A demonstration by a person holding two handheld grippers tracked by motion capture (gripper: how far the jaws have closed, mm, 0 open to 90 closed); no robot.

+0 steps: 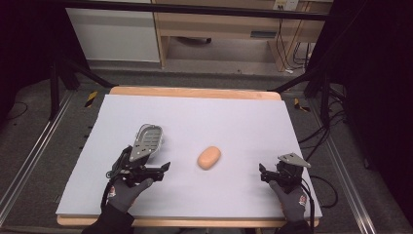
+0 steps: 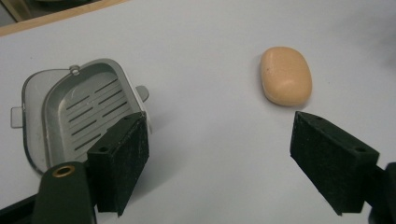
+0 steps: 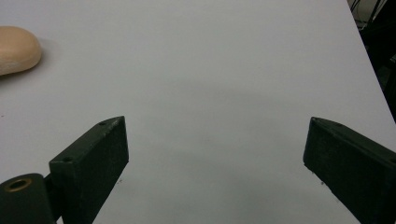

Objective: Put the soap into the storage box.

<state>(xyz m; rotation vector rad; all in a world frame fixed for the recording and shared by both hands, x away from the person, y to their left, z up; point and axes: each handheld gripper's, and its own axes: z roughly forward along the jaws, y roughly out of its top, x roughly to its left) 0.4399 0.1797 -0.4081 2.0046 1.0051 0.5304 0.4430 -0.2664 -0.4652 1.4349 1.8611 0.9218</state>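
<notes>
Where the left tool [image 2: 219, 163] spreads wide and empty, its near jaw hides a corner of the slotted grey soap dish [image 2: 79, 116]; peach soap [image 2: 286, 75] lies on the desk [image 1: 234, 122] just beyond the far jaw. Right tool [image 3: 215, 172]: wide, empty; soap cut off at left edge.

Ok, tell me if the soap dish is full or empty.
Empty: the soap dish shows its bare slotted floor, and the soap lies apart on the table.
</notes>
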